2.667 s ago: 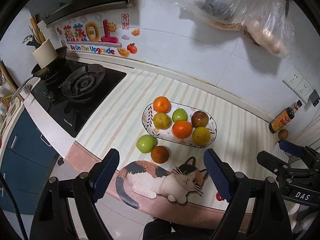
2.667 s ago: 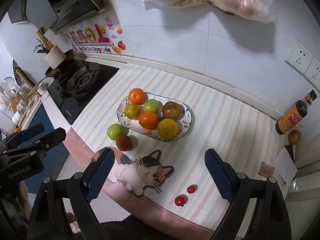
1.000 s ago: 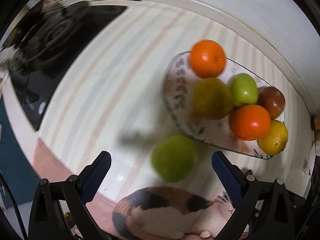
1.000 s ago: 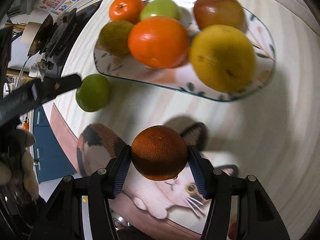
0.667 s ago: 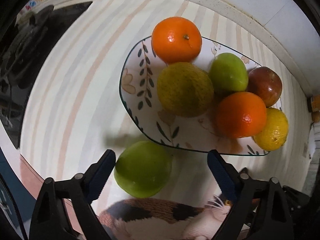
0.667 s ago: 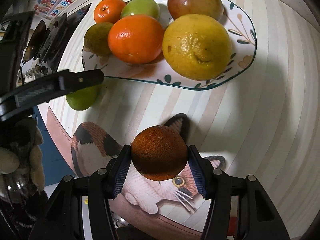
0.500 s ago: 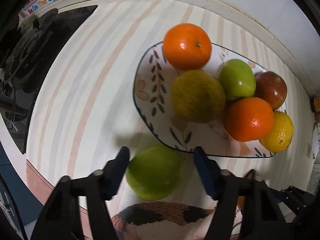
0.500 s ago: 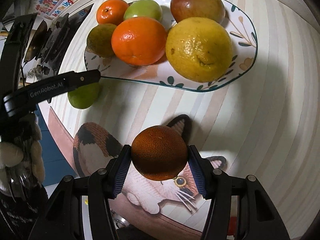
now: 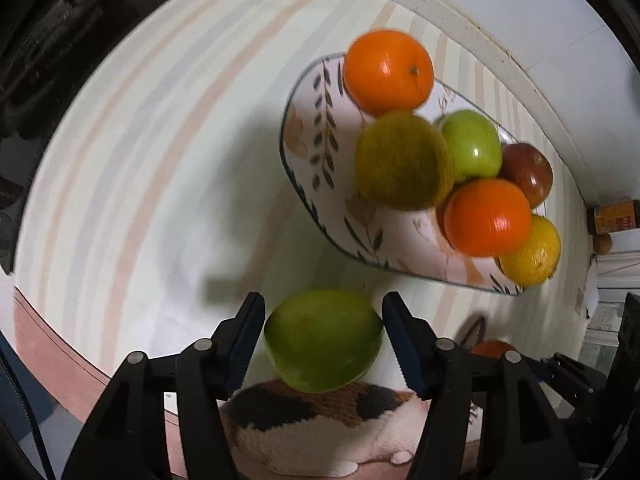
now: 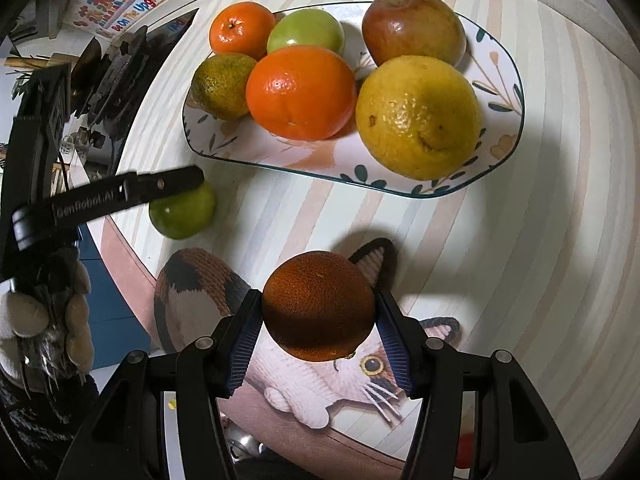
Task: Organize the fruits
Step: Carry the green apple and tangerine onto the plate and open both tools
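An oval patterned plate point(image 9: 316, 148) point(image 10: 500, 92) holds several fruits: oranges, a green apple, a red apple and a yellow citrus. My left gripper point(image 9: 323, 336) is shut on a green apple point(image 9: 323, 346) point(image 10: 182, 212) in front of the plate's near rim; whether the apple is off the counter I cannot tell. My right gripper point(image 10: 318, 320) is shut on a dark brown-orange fruit point(image 10: 319, 310) and holds it above the cat picture, in front of the plate.
The striped counter mat has a cat picture point(image 10: 360, 372) at its front edge. A black gas stove point(image 9: 60, 52) lies to the left. A small sauce bottle point(image 9: 614, 220) stands by the wall at right. A small red tomato point(image 10: 464, 450) lies near the front edge.
My left gripper has closed its fingers around the green apple. My right gripper keeps holding the dark orange fruit, nearly still.
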